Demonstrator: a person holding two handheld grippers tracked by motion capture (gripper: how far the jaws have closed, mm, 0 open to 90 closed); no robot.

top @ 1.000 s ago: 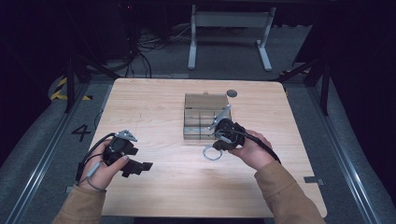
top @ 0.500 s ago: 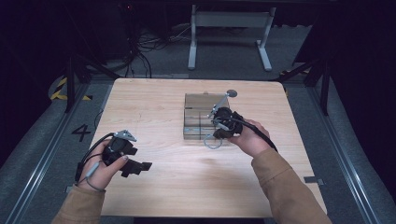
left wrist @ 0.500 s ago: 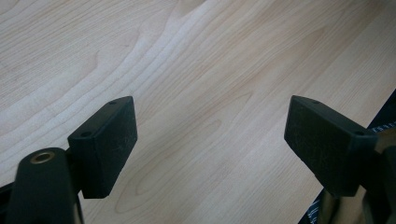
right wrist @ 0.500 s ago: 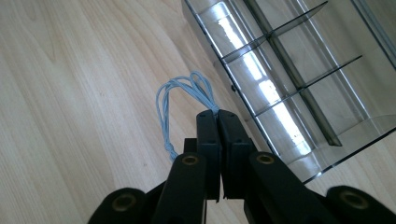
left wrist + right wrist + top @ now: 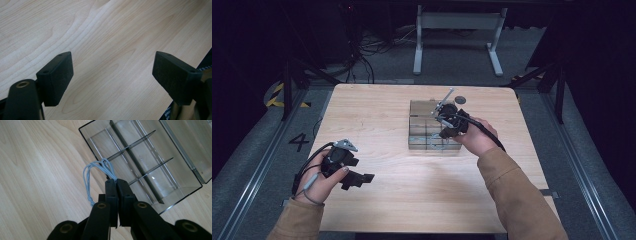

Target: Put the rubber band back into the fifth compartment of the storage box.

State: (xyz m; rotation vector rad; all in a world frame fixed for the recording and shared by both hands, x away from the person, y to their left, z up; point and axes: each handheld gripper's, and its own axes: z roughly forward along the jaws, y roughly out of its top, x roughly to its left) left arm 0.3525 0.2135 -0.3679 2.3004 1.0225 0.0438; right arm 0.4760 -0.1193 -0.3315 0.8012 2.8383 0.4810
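Right claw [image 5: 117, 185] is pinched tight on a bundle of pale blue-grey string loops [image 5: 96, 173], held above the near edge of a clear plastic divider box [image 5: 150, 162]; the loops hang over the box's corner and the bare wood beside it. The box sits mid-worktop [image 5: 377, 120], its compartments looking empty (thin dividers inside). A small dark round object [image 5: 459, 100] lies just behind the box. Left claw [image 5: 112, 75] is spread wide, nothing between its jaws, low over bare wood at the worktop's near-left.
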